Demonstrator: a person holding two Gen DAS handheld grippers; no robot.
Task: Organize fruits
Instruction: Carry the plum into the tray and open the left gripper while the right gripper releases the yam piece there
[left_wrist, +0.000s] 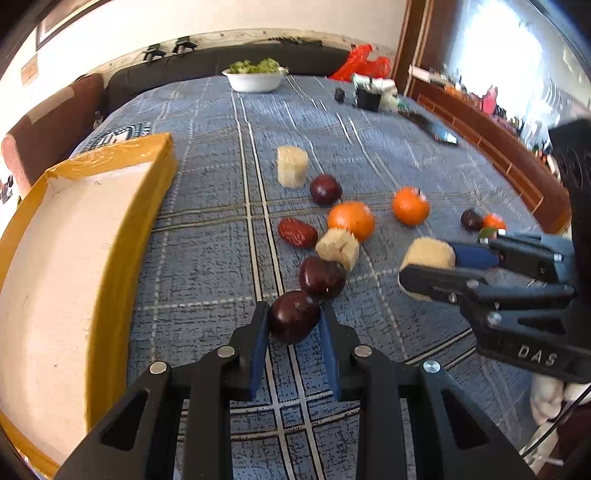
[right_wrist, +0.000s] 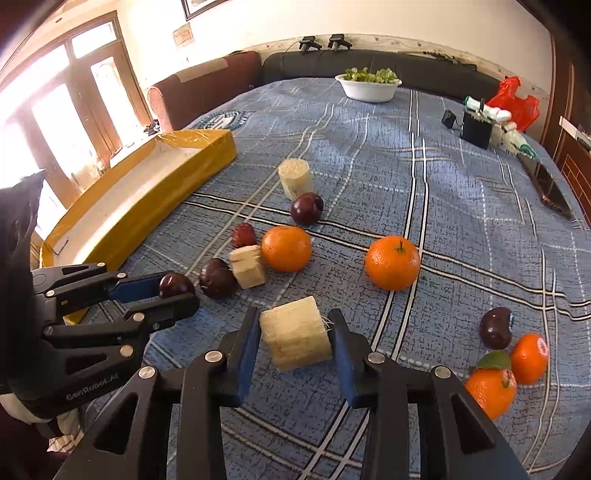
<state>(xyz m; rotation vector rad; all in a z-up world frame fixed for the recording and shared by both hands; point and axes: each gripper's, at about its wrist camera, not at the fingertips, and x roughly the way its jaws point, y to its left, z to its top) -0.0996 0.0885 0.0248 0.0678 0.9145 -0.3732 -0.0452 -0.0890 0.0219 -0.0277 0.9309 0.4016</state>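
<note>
My left gripper (left_wrist: 293, 325), lower centre of the left wrist view, is angled down w/ jaws narrow, blue pads clamped on a dark plum (left_wrist: 293, 316): round, glossy skin. It touches a second plum (left_wrist: 322, 277) just behind. My right gripper (right_wrist: 295, 332), lower centre of the right wrist view, is also pitched down, pads closed on a pale cane chunk (right_wrist: 295, 338): cylindrical, fibrous, cut ends rough. Both items sit at cloth level on the blue plaid tablecloth (left_wrist: 369, 166). Yellow-taped tray (left_wrist: 74, 240), left edge, is cut off by the frame. Oranges (right_wrist: 392, 263) have pebbled skin. Items at upper right are blurred, can't ID.
</note>
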